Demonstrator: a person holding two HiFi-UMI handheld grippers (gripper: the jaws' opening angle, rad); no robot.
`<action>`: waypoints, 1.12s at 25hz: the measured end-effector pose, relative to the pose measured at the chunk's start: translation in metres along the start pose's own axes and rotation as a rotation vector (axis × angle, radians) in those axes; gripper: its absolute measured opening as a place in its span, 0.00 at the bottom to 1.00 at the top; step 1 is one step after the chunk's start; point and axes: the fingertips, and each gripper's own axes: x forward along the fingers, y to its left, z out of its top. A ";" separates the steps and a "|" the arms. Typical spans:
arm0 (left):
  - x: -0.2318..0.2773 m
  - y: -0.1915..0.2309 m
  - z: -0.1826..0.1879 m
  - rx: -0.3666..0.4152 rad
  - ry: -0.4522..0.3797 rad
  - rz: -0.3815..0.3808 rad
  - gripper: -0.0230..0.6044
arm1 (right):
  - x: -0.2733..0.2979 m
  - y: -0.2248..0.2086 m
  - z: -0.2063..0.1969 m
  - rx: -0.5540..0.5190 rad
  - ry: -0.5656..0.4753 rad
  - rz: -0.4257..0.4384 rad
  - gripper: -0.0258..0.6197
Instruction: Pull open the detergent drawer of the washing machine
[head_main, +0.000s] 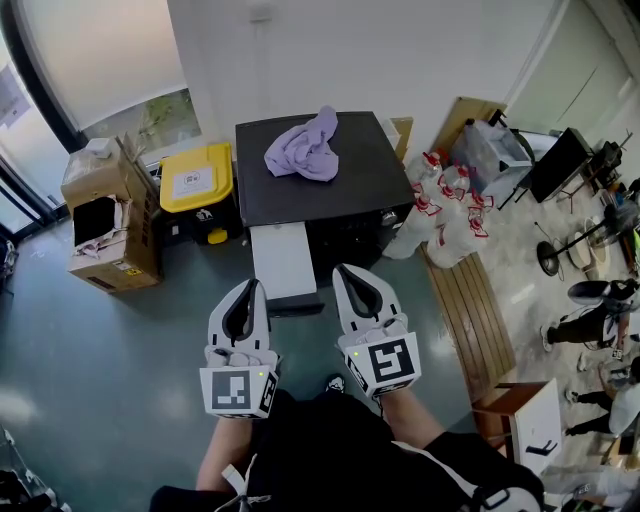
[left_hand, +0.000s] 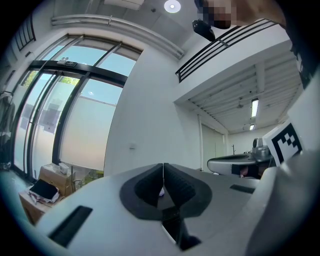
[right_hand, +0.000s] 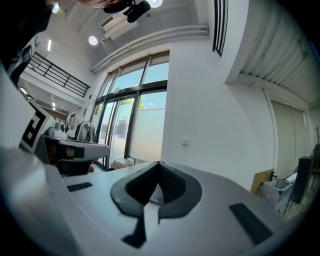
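Both sets of jaws are fully closed and hold nothing. We see the left gripper (head_main: 252, 285) and right gripper (head_main: 348, 272) side by side, short of the black-topped washing machine (head_main: 350, 170). A white flat panel (head_main: 283, 260) juts from its front left. We can't tell if it's the drawer, as the front face is mostly hidden.

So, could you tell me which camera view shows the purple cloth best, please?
The head view: the purple cloth lies crumpled in full sight on the black top of the washing machine. Both gripper views face walls and windows, and neither shows it clearly.
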 end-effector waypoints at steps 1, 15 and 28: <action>0.000 -0.001 0.000 -0.001 0.000 -0.002 0.08 | 0.000 -0.001 0.000 -0.001 -0.001 0.001 0.05; 0.000 -0.013 -0.001 -0.007 0.005 -0.025 0.08 | -0.008 -0.005 0.000 -0.014 -0.001 0.011 0.05; -0.001 -0.023 -0.002 0.001 0.009 -0.026 0.08 | -0.016 -0.010 -0.003 0.001 -0.010 0.015 0.05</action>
